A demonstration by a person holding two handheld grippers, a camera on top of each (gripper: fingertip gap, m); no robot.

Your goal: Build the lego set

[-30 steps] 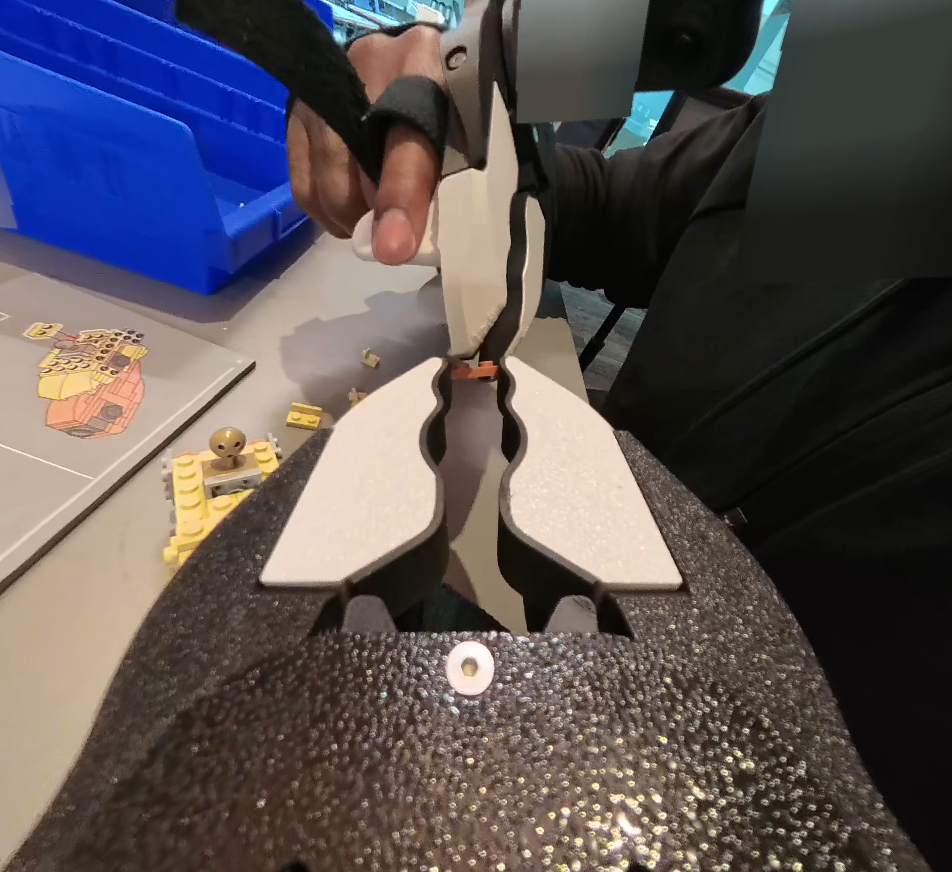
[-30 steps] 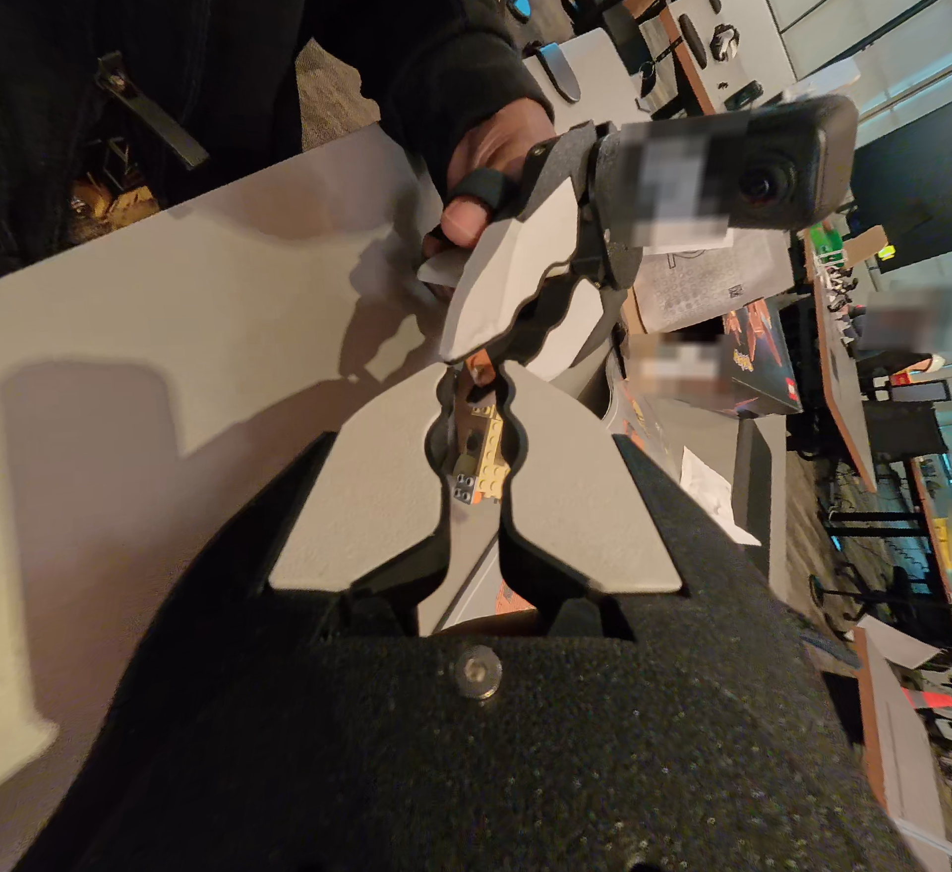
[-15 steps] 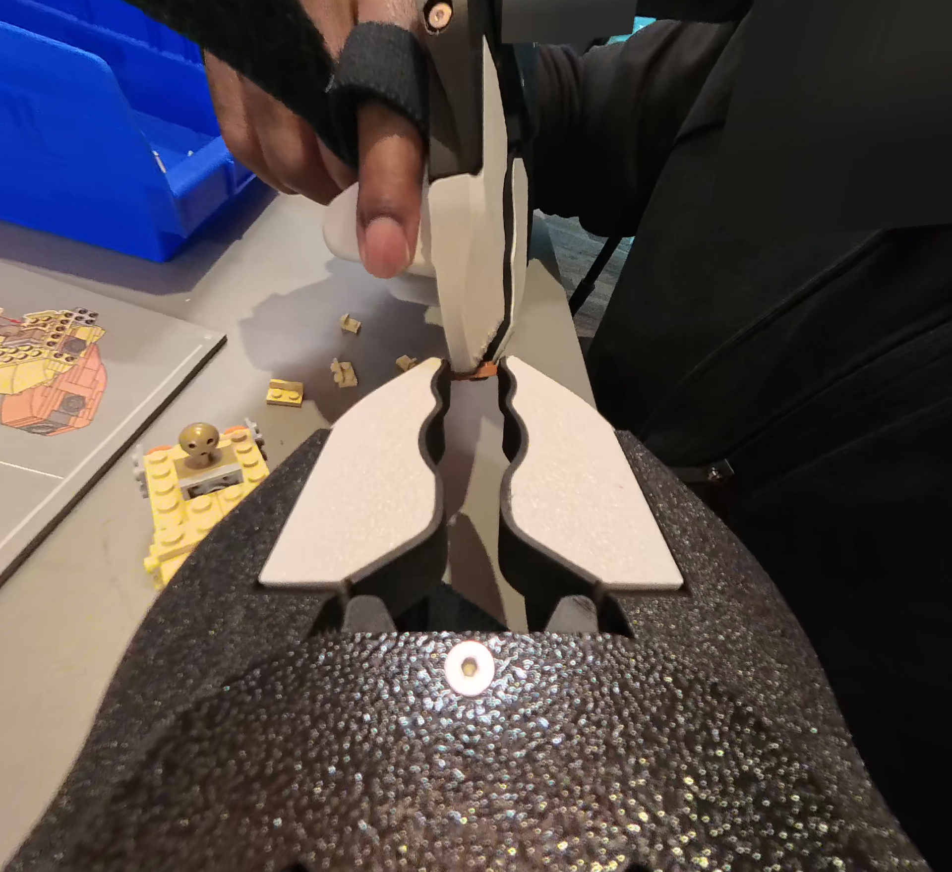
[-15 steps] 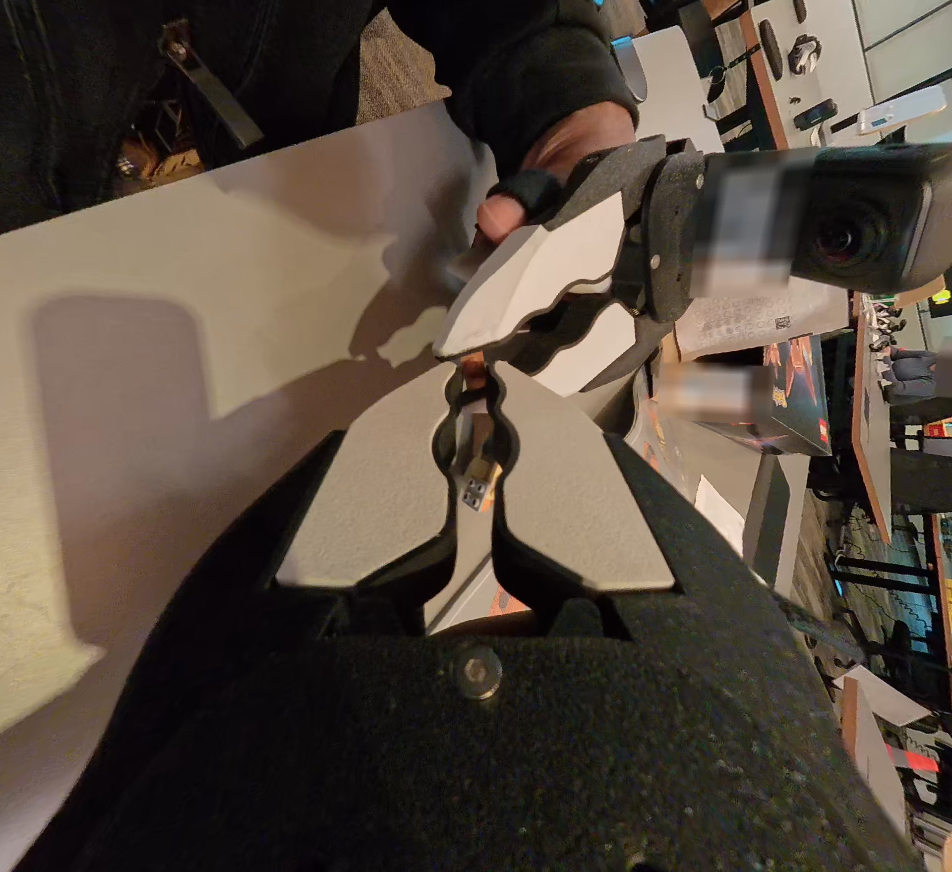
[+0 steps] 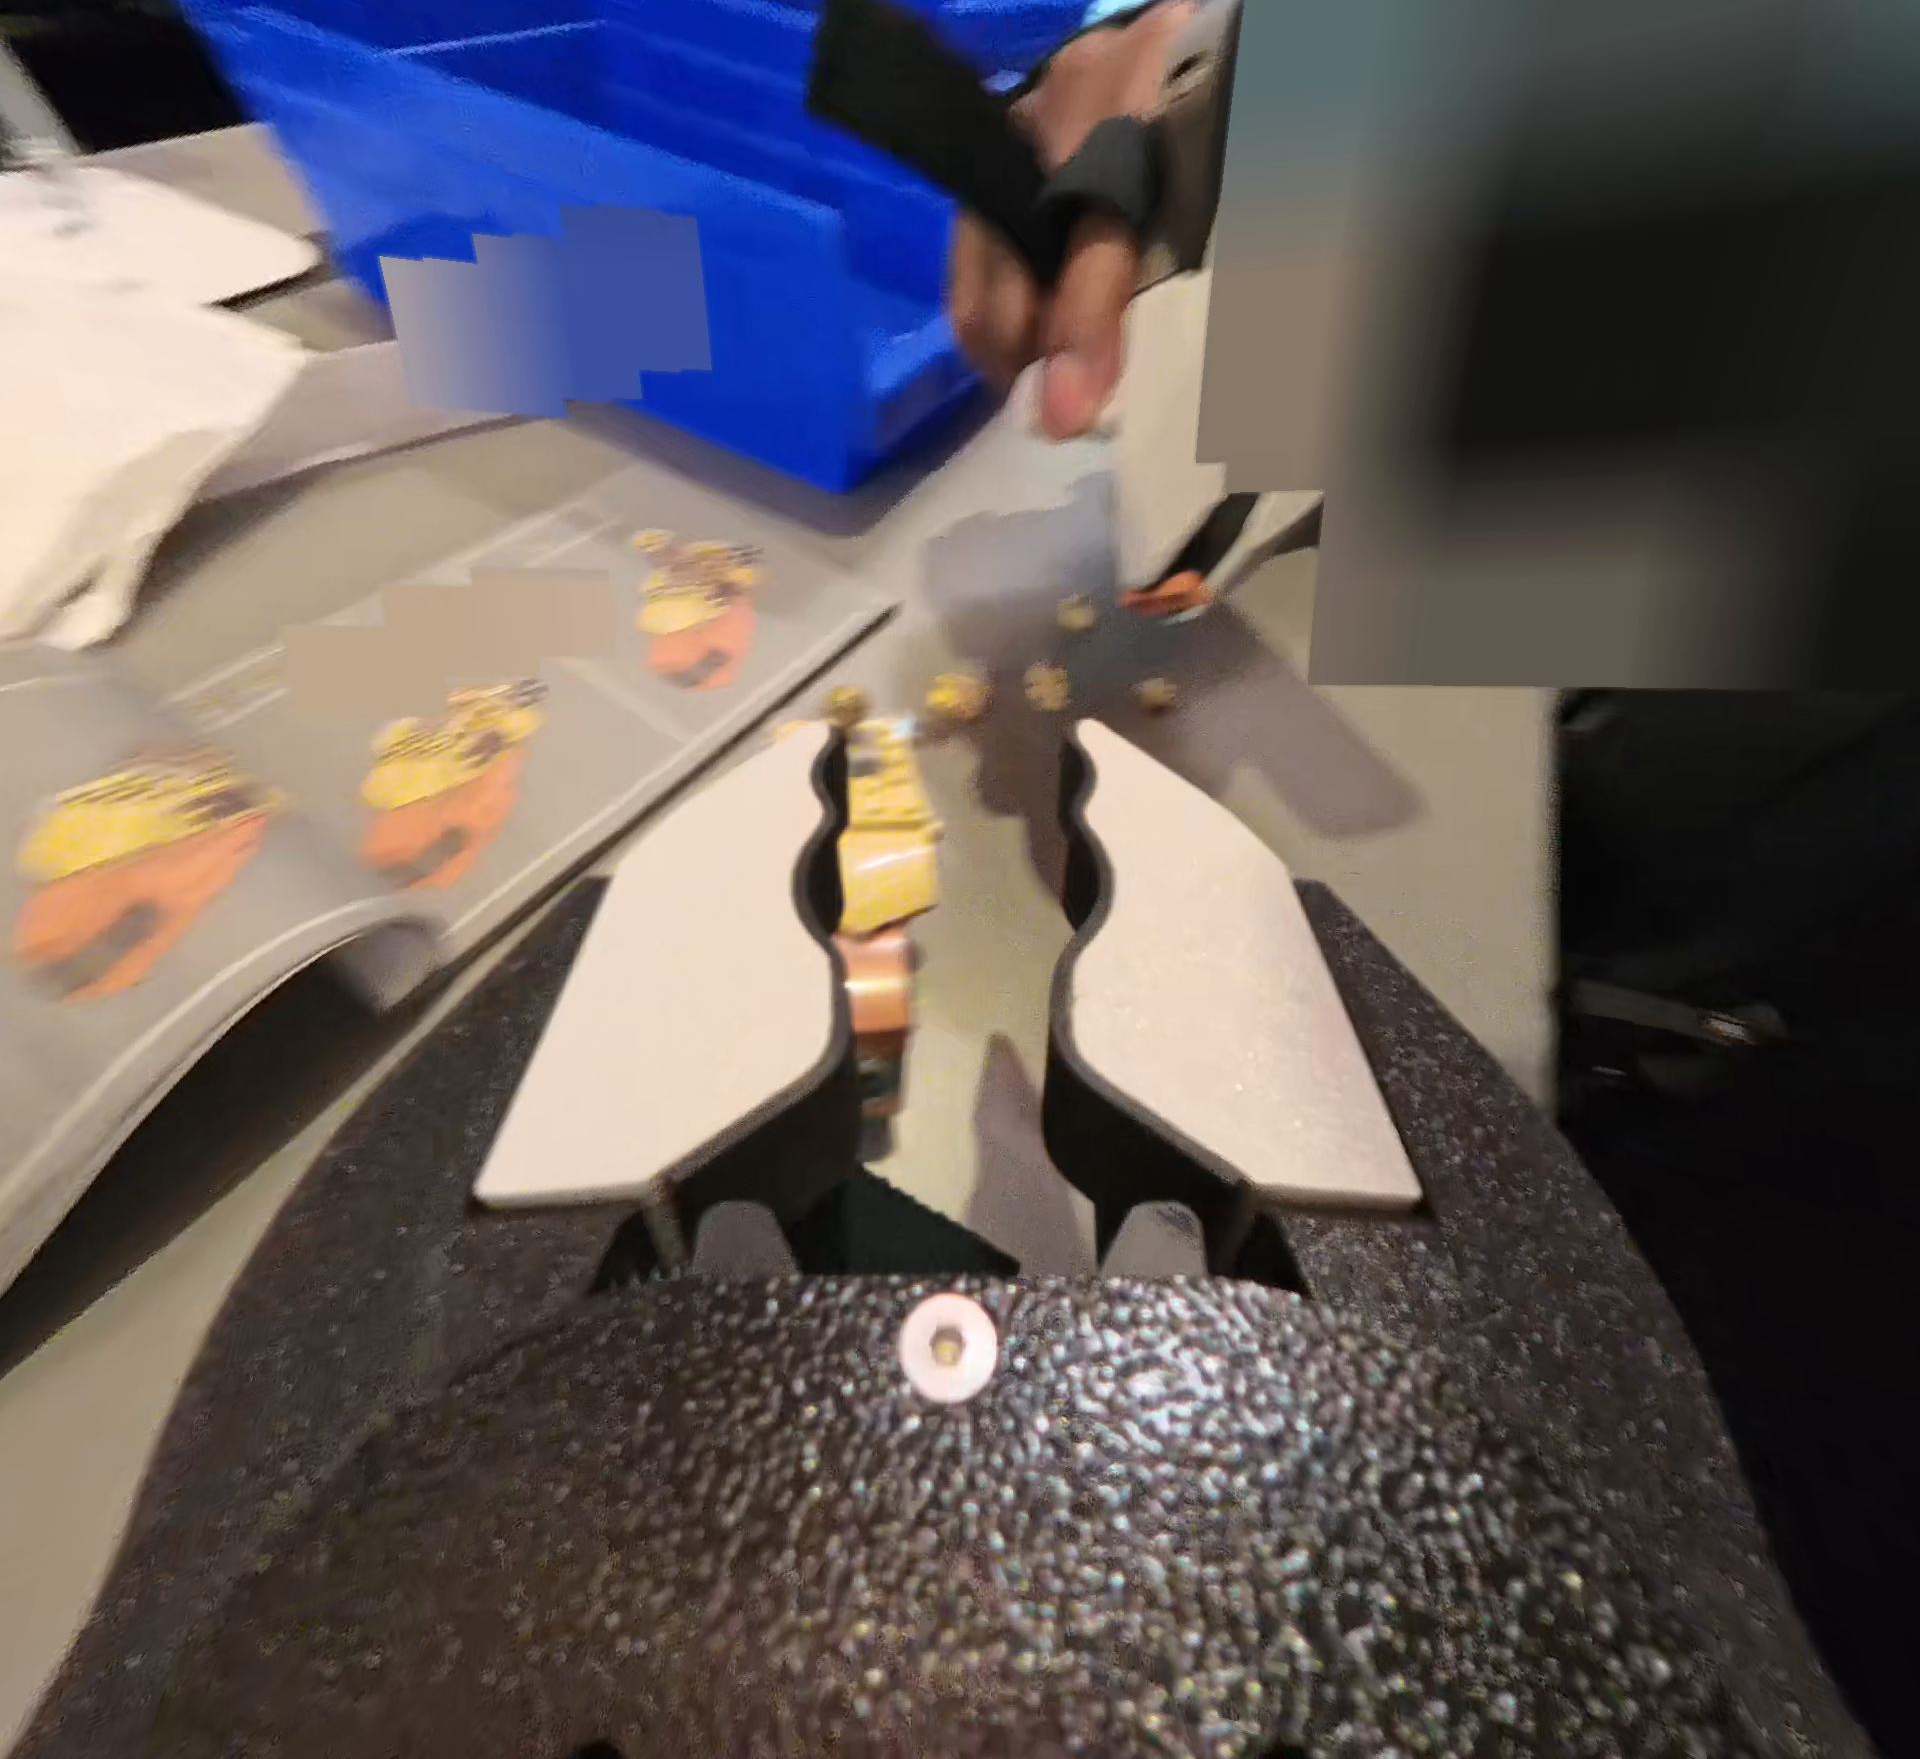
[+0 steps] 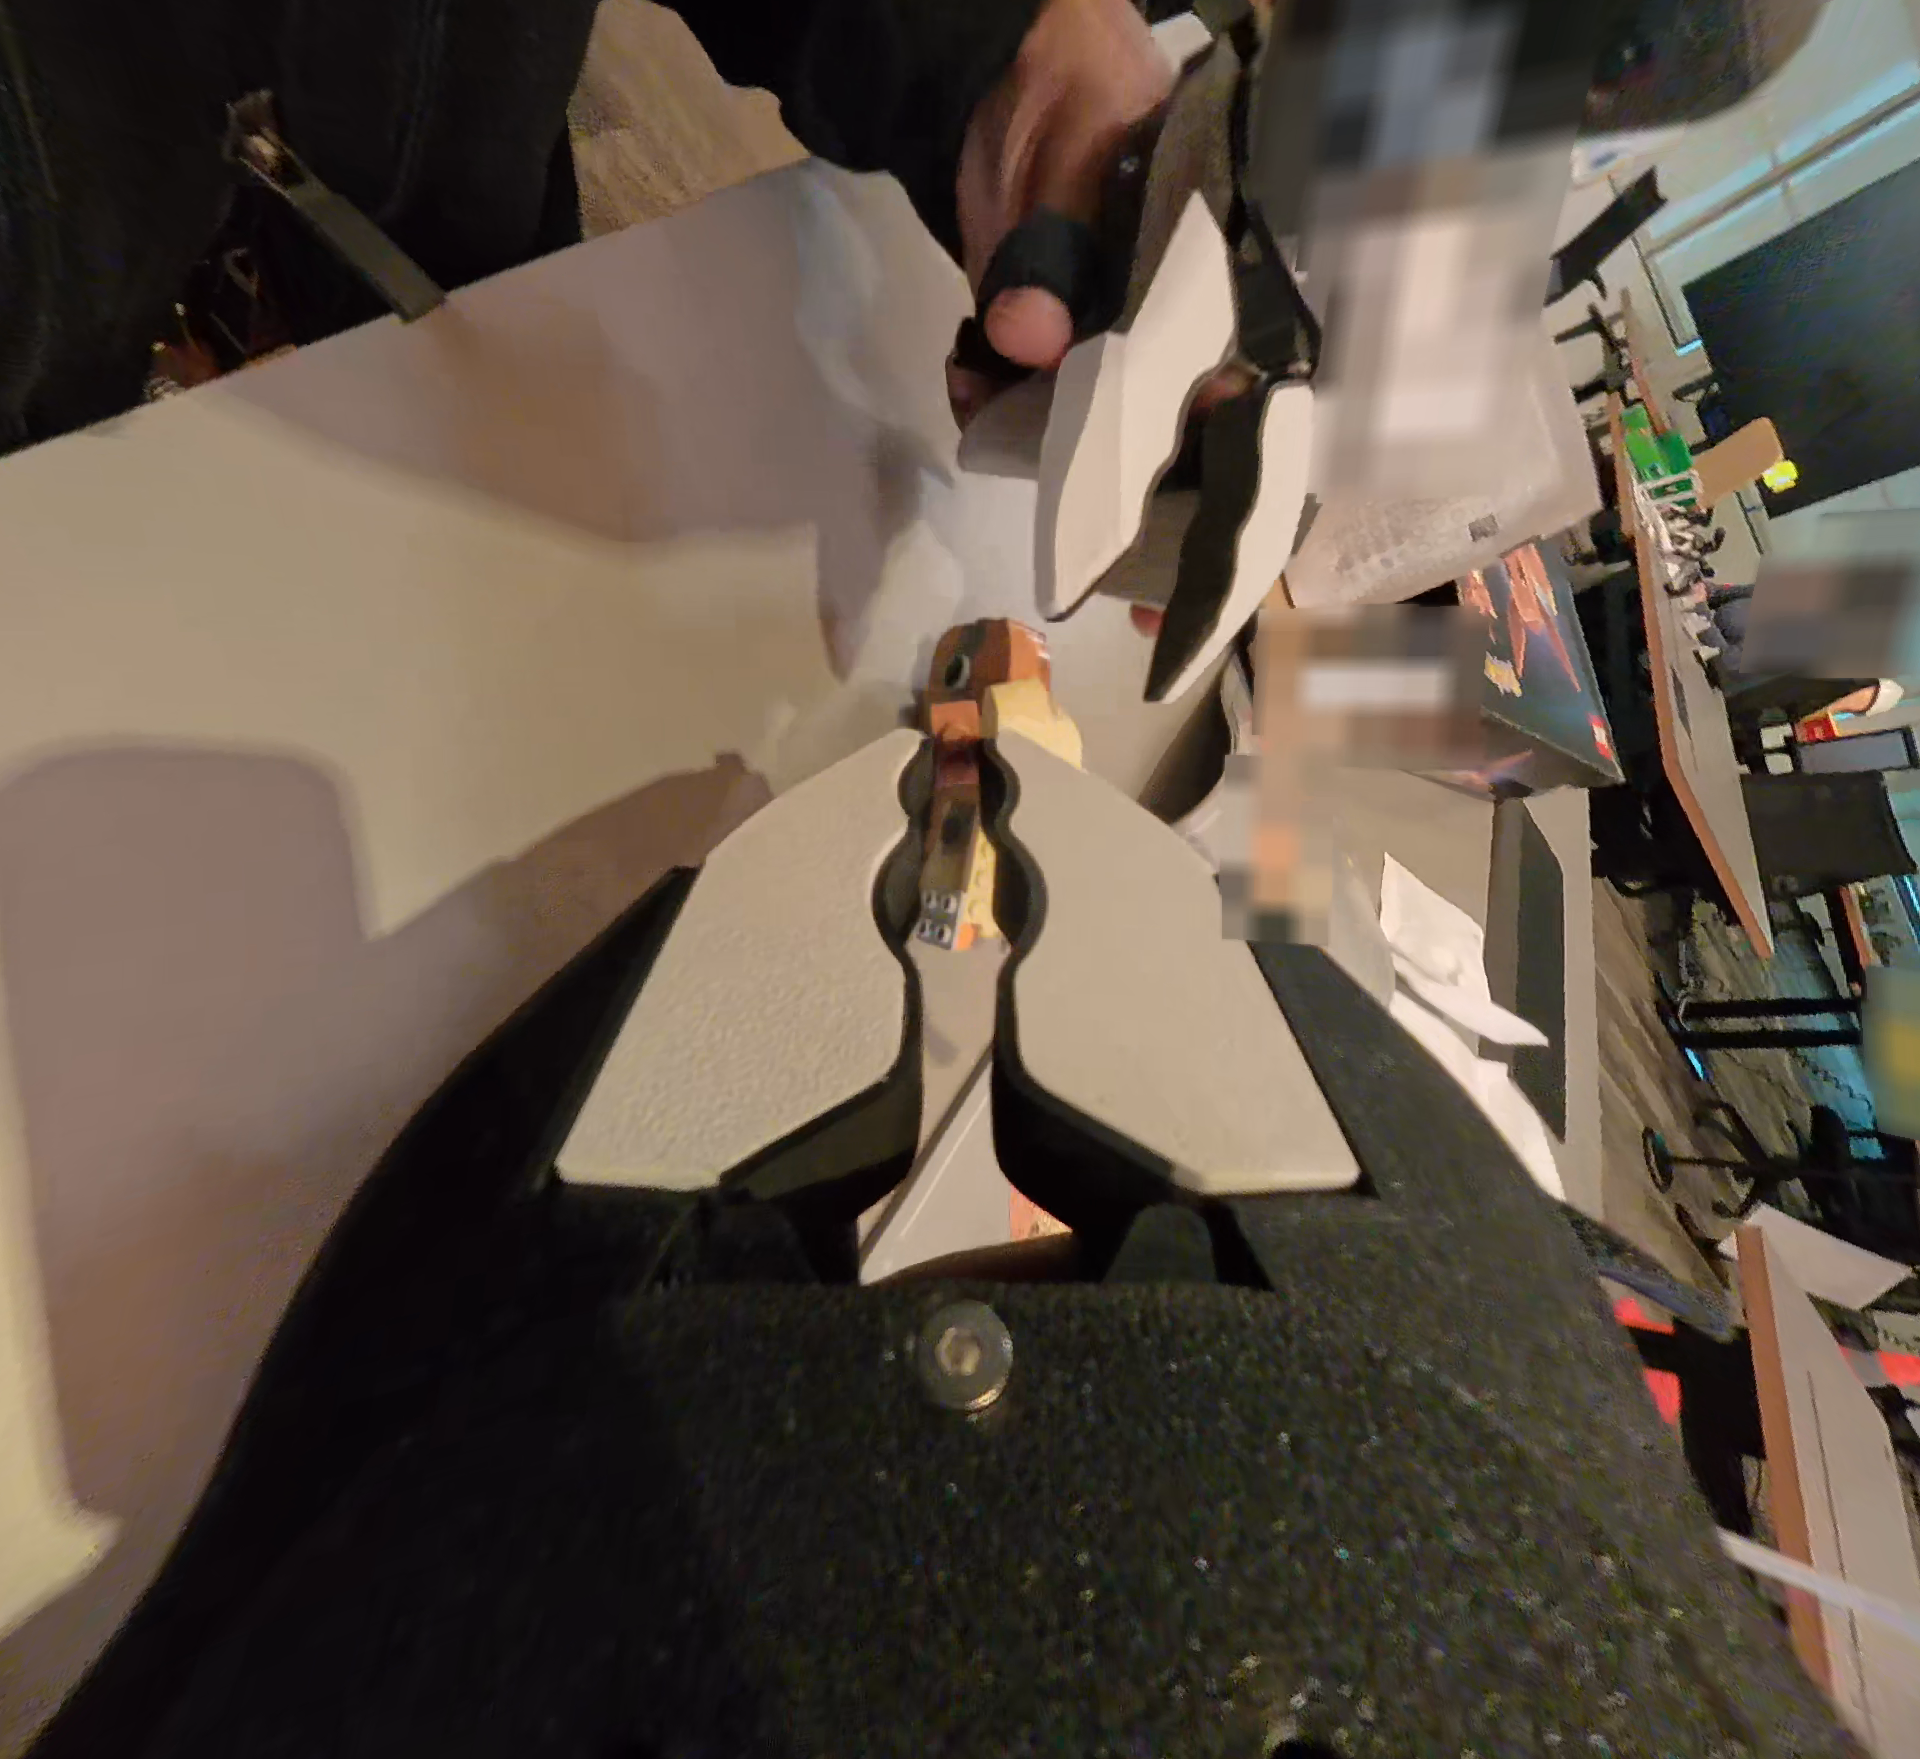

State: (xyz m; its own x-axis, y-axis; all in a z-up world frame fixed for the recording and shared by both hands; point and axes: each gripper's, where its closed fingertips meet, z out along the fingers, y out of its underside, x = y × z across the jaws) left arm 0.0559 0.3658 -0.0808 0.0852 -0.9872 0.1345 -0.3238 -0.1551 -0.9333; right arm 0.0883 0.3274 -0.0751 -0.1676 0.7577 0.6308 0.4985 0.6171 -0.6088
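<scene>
Lego sub-assembly (image 6: 961,753), brown and tan, sitting clamped between right gripper (image 6: 958,753) fingertips, sticking out past them. Left gripper (image 5: 951,743) gaping, gripping nothing, hovering over yellow lego build (image 5: 883,826) on grey table (image 5: 1455,774), beside instruction booklet (image 5: 312,774). Loose pieces (image 5: 1044,686) lying just ahead of its tips.
</scene>
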